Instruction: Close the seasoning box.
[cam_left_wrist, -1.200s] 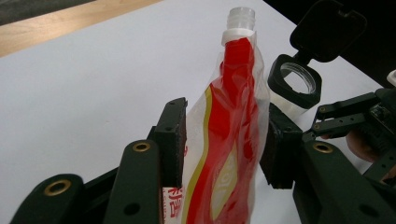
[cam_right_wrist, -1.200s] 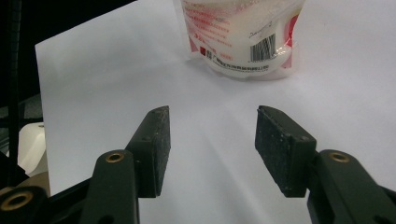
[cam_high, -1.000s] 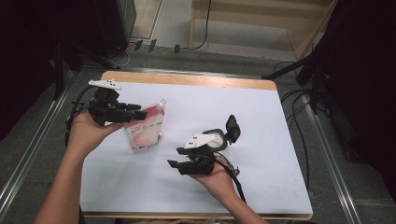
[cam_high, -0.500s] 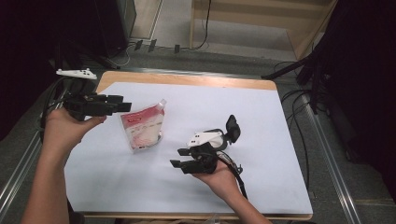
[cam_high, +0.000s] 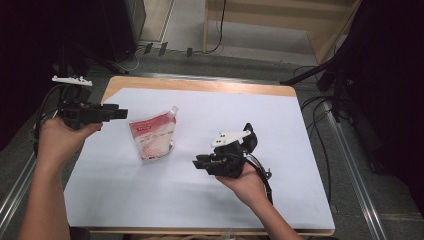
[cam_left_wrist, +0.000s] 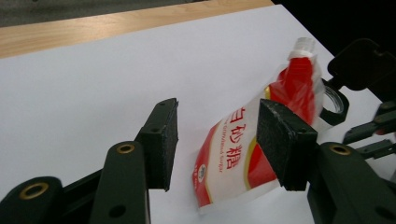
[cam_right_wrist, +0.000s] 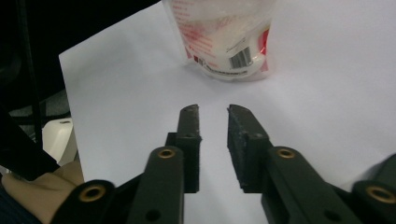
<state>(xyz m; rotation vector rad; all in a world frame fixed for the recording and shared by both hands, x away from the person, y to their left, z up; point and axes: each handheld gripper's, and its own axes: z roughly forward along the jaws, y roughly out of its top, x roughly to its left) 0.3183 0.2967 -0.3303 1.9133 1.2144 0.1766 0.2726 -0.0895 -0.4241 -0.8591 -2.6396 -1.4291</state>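
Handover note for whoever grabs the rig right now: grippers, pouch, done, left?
Left gripper: open, empty, held off the table's left edge, jaws pointing at the pouch.
Right gripper: empty, jaws just been closing to a narrow gap, nothing between them, held above the white table sheet right of the pouch.
Red and white spouted sugar pouch: on the sheet between the grippers, spout toward the far side, held by neither.
Done: pouch set down and released.
Left: unclear; probably re-grasp the pouch.
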